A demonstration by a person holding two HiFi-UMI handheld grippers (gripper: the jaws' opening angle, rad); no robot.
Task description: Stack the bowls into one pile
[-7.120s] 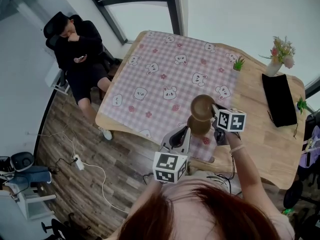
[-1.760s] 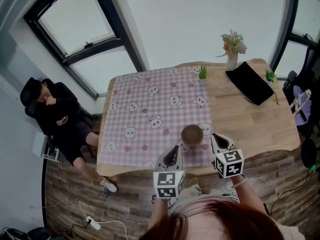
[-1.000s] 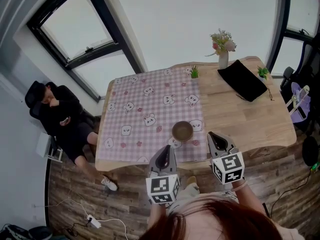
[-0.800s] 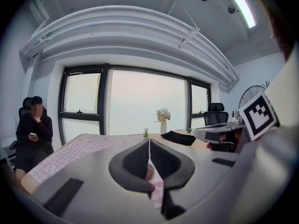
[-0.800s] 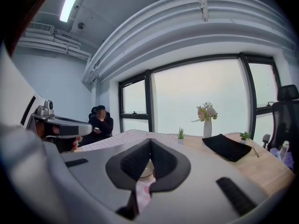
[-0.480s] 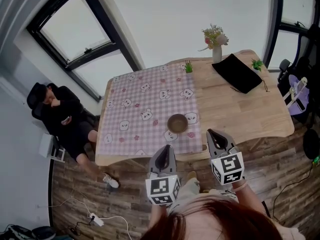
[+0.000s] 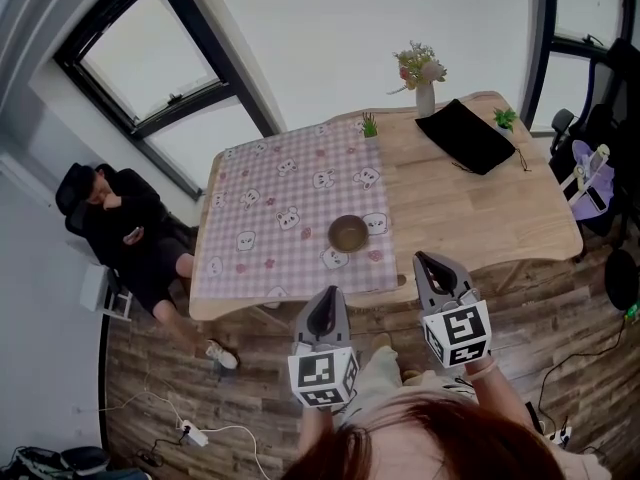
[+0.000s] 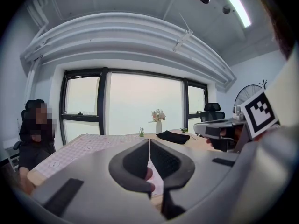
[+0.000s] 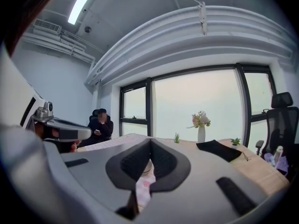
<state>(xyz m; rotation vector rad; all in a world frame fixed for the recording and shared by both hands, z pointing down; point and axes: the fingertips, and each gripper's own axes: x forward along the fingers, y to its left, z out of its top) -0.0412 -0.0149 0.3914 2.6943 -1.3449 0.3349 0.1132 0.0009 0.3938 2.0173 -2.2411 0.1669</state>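
The brown bowls [image 7: 348, 233] stand as one round pile on the pink checked cloth [image 7: 270, 193] that covers the 9 o'clock half of the table [image 7: 470, 208], close to the table's 6 o'clock edge. From above only the top bowl's inside shows, so the number in the pile cannot be told.

Both tools hang off the table, over the wooden floor [image 7: 150, 368] just past that 6 o'clock edge. The left hand-held gripper [image 7: 326, 300] has the bowls at about 12 o'clock from it; the right hand-held gripper [image 7: 428, 266] has them at about 10 o'clock. Neither touches the pile.

In the left gripper view the two dark pads meet at their tips with nothing between them (only a sliver of cloth shows through lower down). The right gripper view shows the same: pads pressed together at the tips, empty.

On the bare wood toward 1 o'clock stand a vase of flowers [image 7: 424, 86] and a flat black pouch [image 7: 466, 136], with one small green plant [image 7: 369, 126] at the cloth's far edge and another [image 7: 505, 119] beside the pouch. At 9 o'clock, apart from the table, a person in dark clothes [image 7: 125, 228] sits in a chair by the window [image 7: 150, 63].
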